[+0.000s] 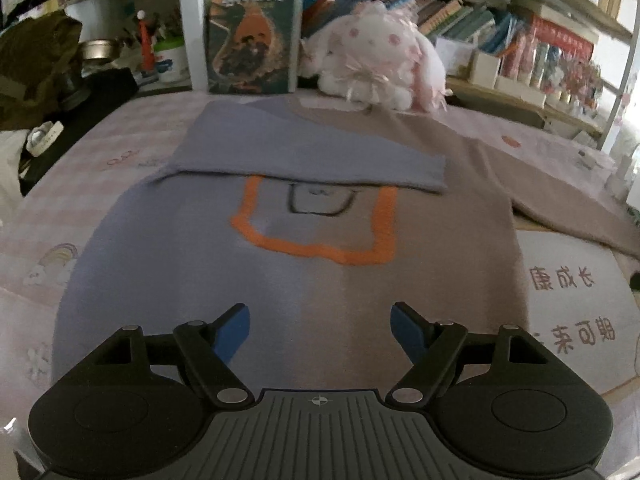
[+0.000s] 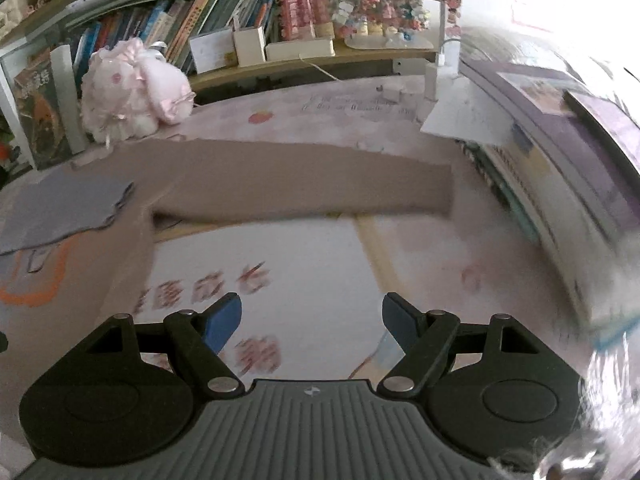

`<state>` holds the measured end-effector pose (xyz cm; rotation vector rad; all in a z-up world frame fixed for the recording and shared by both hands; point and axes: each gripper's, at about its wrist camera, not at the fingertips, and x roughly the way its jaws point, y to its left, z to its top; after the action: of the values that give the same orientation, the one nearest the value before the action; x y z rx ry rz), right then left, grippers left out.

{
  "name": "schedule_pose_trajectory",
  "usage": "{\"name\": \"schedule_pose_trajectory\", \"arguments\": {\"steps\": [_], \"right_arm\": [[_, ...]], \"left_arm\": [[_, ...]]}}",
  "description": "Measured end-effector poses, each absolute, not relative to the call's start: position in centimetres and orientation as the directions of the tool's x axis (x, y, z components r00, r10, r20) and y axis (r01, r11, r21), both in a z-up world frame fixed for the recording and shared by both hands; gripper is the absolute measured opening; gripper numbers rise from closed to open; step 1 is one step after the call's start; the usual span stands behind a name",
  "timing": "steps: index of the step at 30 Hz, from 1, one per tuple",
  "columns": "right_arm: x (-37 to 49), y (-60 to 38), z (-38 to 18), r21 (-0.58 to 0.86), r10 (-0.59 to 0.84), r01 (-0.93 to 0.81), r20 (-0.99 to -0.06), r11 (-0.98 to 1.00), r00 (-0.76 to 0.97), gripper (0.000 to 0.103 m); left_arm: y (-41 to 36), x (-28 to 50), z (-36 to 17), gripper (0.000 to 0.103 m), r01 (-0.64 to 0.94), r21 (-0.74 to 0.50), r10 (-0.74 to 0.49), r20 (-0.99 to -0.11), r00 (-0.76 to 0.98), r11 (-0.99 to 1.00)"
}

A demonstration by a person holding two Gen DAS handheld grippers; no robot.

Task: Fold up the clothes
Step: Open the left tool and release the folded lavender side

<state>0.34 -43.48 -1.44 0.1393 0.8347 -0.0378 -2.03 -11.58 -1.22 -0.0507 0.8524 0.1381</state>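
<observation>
Matt knitted cloth: sweater, grey-blue and beige. Matt black plastic with ribbed grey housing: left gripper, right gripper. Fluffy plush fabric: pink-white toy.

Blue-and-taupe sweater with orange outline, pink-spotted white plush, blue fingers.

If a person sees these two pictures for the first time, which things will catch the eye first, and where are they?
First comes the sweater, blue-grey and brown with an orange outline, spread flat in the middle of the bed. One sleeve is folded across its chest; the other sleeve lies stretched out to the side. Behind it a pink plush toy sits before the bookshelf, and both the left gripper and right gripper hang open, holding nothing.
</observation>
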Motion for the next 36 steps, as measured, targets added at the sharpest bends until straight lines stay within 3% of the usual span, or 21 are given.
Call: {"name": "schedule_pose_trajectory", "arguments": {"steps": [11,20,30,34,36], "right_arm": [[6.3,-49.7,-3.5,0.129,0.042,0.085,-0.754,0.988,0.655,0.076],[8.6,-51.2,-4.9,0.14,0.034,0.117,-0.771,0.983,0.636,0.076],[10.3,-52.5,-5.2,0.254,0.078,0.157,-0.72,0.954,0.69,0.076],[10.6,-52.8,-5.1,0.292,0.082,0.183,-0.707,0.939,0.703,0.073],[10.7,-53.0,-5.1,0.31,0.084,0.195,-0.7,0.93,0.709,0.066]], "left_arm": [[-14.7,-2.8,-1.5,0.08,-0.236,0.068,0.196,-0.794,0.576,0.969],[-15.5,-2.2,-1.3,0.08,-0.247,0.058,0.192,-0.803,0.564,0.967],[-15.6,-2.1,-1.3,0.08,-0.268,0.089,0.224,-0.816,0.533,0.959],[-15.6,-2.0,-1.3,0.08,-0.263,0.097,0.228,-0.818,0.528,0.96],[-15.7,-2.0,-1.3,0.08,-0.257,0.1,0.227,-0.818,0.529,0.961]]}}
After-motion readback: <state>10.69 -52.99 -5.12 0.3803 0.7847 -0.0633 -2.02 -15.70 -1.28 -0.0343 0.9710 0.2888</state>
